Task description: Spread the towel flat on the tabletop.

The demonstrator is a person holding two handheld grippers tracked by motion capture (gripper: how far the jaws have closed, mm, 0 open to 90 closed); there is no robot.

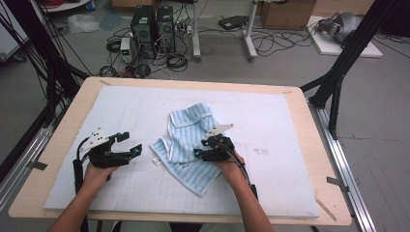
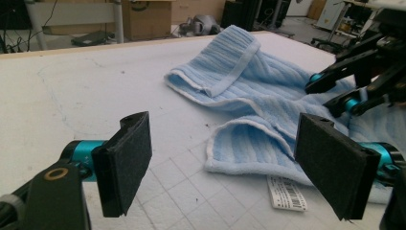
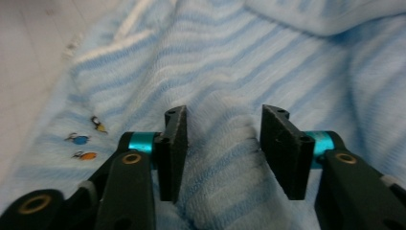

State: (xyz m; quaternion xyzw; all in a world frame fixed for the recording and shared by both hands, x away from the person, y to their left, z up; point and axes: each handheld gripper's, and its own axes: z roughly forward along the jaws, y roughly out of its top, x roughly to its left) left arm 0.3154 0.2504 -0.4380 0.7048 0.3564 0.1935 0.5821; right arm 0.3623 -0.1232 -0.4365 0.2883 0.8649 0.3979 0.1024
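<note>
A light blue striped towel [image 1: 186,140] lies crumpled in the middle of the white mat [image 1: 280,121], its far part folded over on itself. My right gripper [image 1: 199,149] rests on the towel's near right part. In the right gripper view its jaws [image 3: 222,143] stand apart with a raised ridge of the towel [image 3: 239,62] between the pads, and I see no firm pinch. My left gripper [image 1: 131,143] hovers over bare mat just left of the towel, wide open and empty [image 2: 229,160]. The left gripper view shows the towel [image 2: 249,81] ahead and the right gripper [image 2: 330,91] at its far right.
A white barcode label [image 2: 286,192] sticks out from the towel's near left edge. The mat covers a wooden table [image 1: 72,111]. Black frame posts stand at both sides, and computers, cables and boxes lie on the floor beyond the far edge.
</note>
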